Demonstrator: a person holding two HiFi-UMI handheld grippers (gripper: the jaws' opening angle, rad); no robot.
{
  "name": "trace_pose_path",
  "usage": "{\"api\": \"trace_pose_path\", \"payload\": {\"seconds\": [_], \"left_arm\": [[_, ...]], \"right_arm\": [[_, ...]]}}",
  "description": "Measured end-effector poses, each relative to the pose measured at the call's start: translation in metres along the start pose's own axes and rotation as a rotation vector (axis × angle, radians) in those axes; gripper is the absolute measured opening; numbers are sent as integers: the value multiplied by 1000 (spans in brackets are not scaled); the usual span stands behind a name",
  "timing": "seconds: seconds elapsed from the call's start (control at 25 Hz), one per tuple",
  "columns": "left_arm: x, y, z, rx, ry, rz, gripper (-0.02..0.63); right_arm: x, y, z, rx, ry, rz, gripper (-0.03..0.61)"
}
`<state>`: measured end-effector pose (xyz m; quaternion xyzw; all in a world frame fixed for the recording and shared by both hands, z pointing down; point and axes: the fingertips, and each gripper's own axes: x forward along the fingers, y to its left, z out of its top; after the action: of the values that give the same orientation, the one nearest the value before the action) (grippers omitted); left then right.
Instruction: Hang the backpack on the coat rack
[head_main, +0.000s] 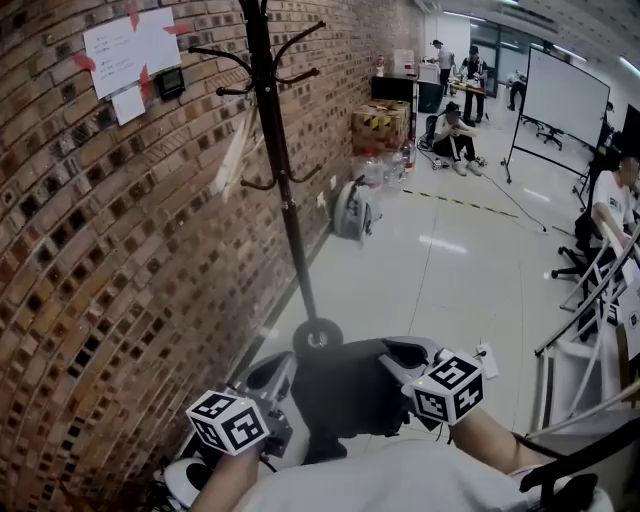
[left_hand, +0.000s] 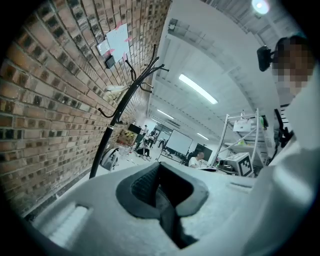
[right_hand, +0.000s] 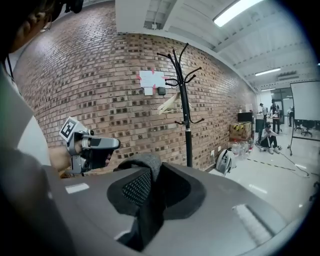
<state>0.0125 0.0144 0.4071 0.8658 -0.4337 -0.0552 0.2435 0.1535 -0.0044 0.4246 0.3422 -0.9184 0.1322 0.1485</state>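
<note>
The black coat rack (head_main: 279, 170) stands against the brick wall, its round base (head_main: 318, 335) on the floor just ahead of me. The dark backpack (head_main: 345, 392) hangs low between my two grippers, short of the base. My left gripper (head_main: 272, 378) is shut on dark fabric at the bag's left side; in the left gripper view that fabric (left_hand: 167, 210) fills the gap of the left gripper (left_hand: 160, 192). My right gripper (head_main: 402, 356) is shut on a grey backpack strap (right_hand: 142, 165), which loops over the jaws of the right gripper (right_hand: 152, 189). The rack's hooks (right_hand: 182, 75) are far above both.
A pale hanger (head_main: 236, 155) hangs on a lower hook. Papers (head_main: 130, 45) are taped to the brick wall. A grey appliance (head_main: 351, 210) and cardboard boxes (head_main: 380, 125) sit farther along the wall. A metal frame (head_main: 590, 310) stands at right, a whiteboard (head_main: 565, 95) and seated people beyond.
</note>
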Motion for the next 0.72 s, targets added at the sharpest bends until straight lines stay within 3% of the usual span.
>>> {"api": "trace_pose_path", "payload": {"seconds": [0.2, 0.72], "left_arm": [[36, 42, 11, -32, 19, -21, 2], [116, 161, 89, -61, 23, -21, 2]], "right_arm": [[36, -25, 9, 30, 9, -14, 51], [157, -97, 73, 21, 31, -47, 51]]}}
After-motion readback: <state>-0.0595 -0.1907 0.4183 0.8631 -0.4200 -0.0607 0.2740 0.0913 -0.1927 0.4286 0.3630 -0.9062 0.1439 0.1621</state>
